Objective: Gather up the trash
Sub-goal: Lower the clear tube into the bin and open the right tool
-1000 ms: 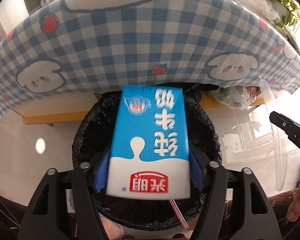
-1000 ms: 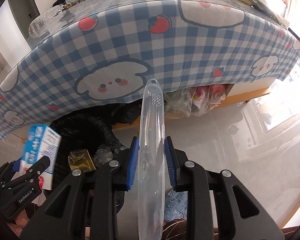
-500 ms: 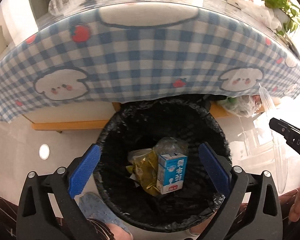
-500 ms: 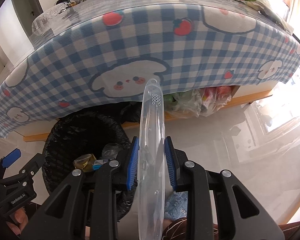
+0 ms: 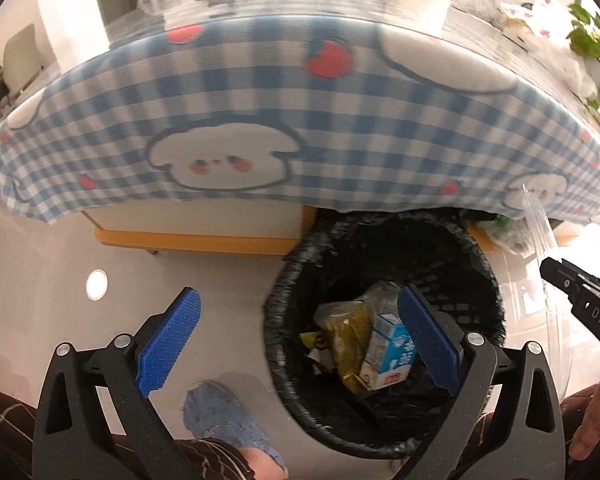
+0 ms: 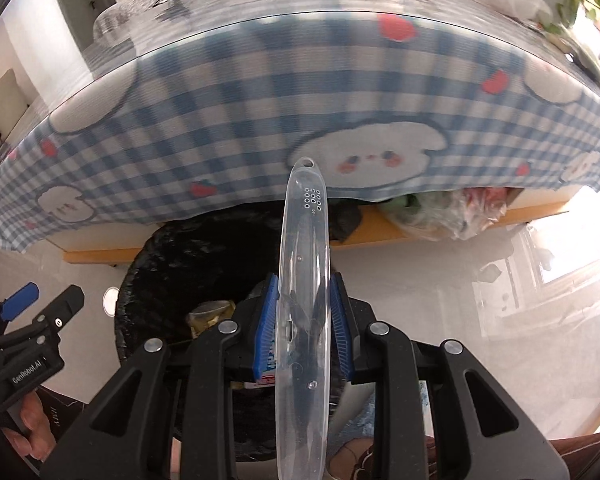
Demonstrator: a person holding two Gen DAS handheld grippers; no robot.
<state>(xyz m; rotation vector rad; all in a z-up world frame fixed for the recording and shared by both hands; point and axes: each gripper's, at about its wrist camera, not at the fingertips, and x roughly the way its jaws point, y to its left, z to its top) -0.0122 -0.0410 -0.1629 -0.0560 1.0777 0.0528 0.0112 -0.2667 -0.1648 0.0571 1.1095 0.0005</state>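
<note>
A black-lined trash bin [image 5: 284, 308] stands on the floor by the table. Inside it lie a blue and white milk carton [image 5: 392, 352] and a crumpled yellow-green wrapper [image 5: 346, 340]. My left gripper [image 5: 300, 340] hangs wide open with nothing between its blue pads, left of the bin's middle. In the right wrist view my right gripper [image 6: 304, 324] is shut on a long clear plastic case [image 6: 304, 264] that stands upright above the bin [image 6: 172, 264]. The right gripper's tip and the clear case [image 5: 540, 232] show at the right edge of the left wrist view.
A table draped in a blue checked cloth [image 5: 300, 112] with cartoon dogs overhangs the bin. Plastic bags [image 6: 448, 212] sit on a wooden shelf under it. A person's blue slipper [image 5: 228, 420] rests on the glossy floor near the bin. A green plant [image 5: 592, 44] stands far right.
The left gripper opened and the milk carton dropped into the bin. The left gripper then shifted left. The right gripper moved over the bin, still gripping the clear case.
</note>
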